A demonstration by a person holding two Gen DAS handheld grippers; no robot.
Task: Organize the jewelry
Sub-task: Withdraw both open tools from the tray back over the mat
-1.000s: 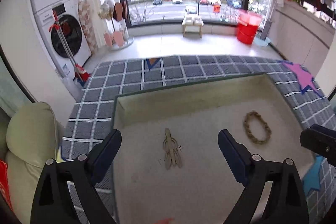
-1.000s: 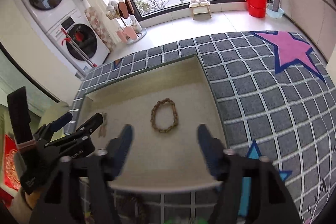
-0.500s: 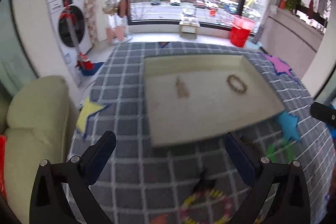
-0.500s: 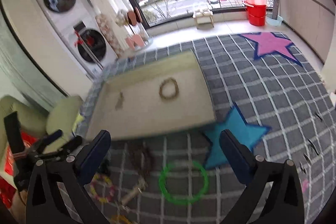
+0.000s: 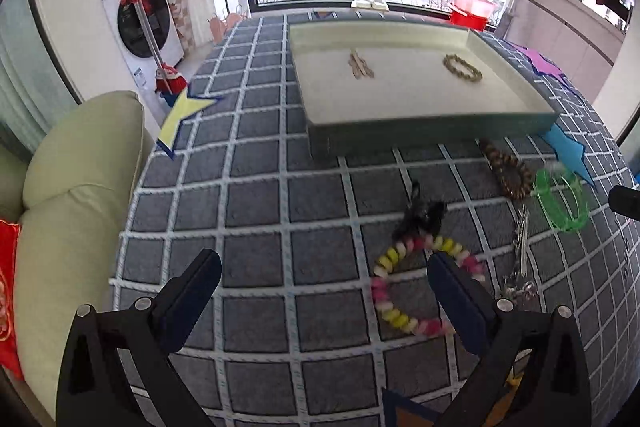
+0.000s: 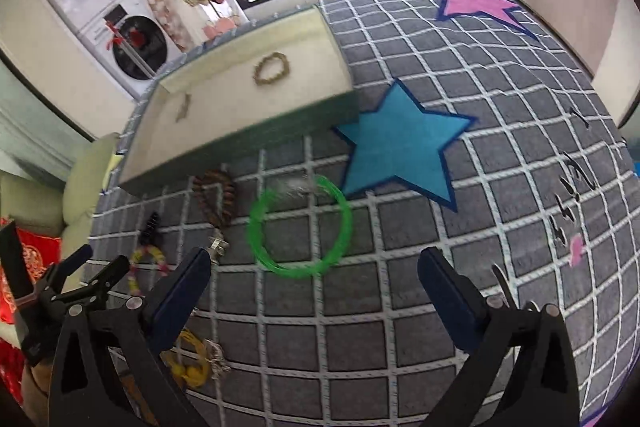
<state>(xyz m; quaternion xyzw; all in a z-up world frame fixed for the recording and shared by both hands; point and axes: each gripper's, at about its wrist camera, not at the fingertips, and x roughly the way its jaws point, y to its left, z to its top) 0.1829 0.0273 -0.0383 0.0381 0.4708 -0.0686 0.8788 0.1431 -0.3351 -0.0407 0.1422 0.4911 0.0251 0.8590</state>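
Left wrist view: the left hand-held gripper (image 5: pixel 324 291) is seen wide open and empty at lower centre, over a pink-and-yellow beaded bracelet (image 5: pixel 416 287) lying on the checked desk (image 5: pixel 256 195). A tray (image 5: pixel 432 139) holding two pieces is seen at upper centre. In the right wrist view, the right hand-held gripper (image 6: pixel 314 283), likewise spread and empty, is aimed at a green bangle (image 6: pixel 300 227). A pickup appears to be in hand; lowering and closing would be needed next.

My left gripper (image 5: pixel 324 287) is a matte black frame with triangular cut-outs, silver screw heads at the pivots and dark navy pads on its fingers (image 5: pixel 460 297). My right gripper (image 6: pixel 314 283) looks identical: black arms, round silver screws, navy pads.
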